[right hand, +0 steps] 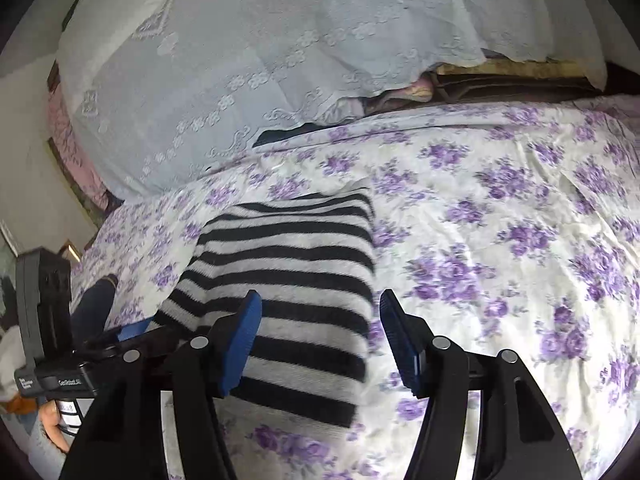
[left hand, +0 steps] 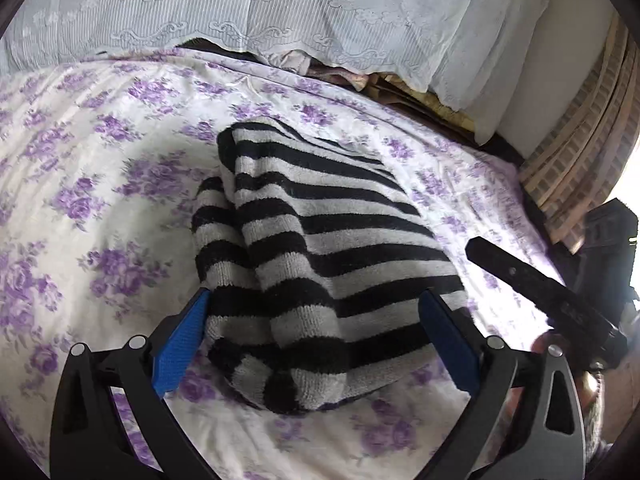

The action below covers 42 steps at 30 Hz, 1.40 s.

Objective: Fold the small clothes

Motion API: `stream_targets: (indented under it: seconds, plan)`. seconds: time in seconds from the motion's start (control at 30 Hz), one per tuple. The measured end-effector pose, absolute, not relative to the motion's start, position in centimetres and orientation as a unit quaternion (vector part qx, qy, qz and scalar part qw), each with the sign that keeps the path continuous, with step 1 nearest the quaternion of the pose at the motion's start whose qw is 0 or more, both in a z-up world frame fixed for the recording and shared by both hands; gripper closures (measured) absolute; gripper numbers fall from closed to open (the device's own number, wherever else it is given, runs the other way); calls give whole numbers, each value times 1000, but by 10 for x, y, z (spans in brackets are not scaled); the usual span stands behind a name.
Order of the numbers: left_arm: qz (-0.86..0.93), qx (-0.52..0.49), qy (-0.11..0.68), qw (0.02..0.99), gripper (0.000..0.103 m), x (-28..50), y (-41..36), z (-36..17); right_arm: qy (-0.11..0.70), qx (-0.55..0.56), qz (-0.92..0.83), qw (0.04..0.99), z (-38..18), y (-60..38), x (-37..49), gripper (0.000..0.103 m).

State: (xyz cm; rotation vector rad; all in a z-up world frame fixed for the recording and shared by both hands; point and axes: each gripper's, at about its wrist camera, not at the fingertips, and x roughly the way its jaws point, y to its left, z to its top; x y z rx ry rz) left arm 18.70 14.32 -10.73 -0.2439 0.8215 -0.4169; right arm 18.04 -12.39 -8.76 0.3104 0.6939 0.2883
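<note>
A black-and-grey striped knit garment (left hand: 320,240) lies folded on the bed's purple-flowered sheet (left hand: 100,200). My left gripper (left hand: 316,298) straddles its near end, jaws wide; the blue pads sit at either side of the knit, and I see no pinch. In the right wrist view the same garment (right hand: 292,264) lies flat, its right edge between the spread jaws of my right gripper (right hand: 320,296), which is open; the left pad hovers over the stripes. The left gripper's body (right hand: 44,320) shows at the garment's left end.
A white lace cover (left hand: 320,20) drapes a pile of bedding along the bed's far side. A woven slatted panel (left hand: 580,152) stands past the bed's right corner. A hand (right hand: 52,428) holds the left tool.
</note>
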Motion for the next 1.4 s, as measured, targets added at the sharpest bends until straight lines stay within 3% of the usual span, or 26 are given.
stream_targets:
  seconds: [0.23,0.43,1.17,1.4]
  plan:
    - [-240,-233,434,837,5,203,170,-130,367,235,170,884,-106,-152,195,31]
    - [-274,-325,445,788,5,209,189,-144,395,262,188,860,-123,-151,203,31]
    - [-310,-344,456,760,5,225,171,-148,436,357,212,798,-152,-147,253,31]
    - [-311,-307,449,779,6,241,158,-146,443,326,224,805,-155,-120,281,29]
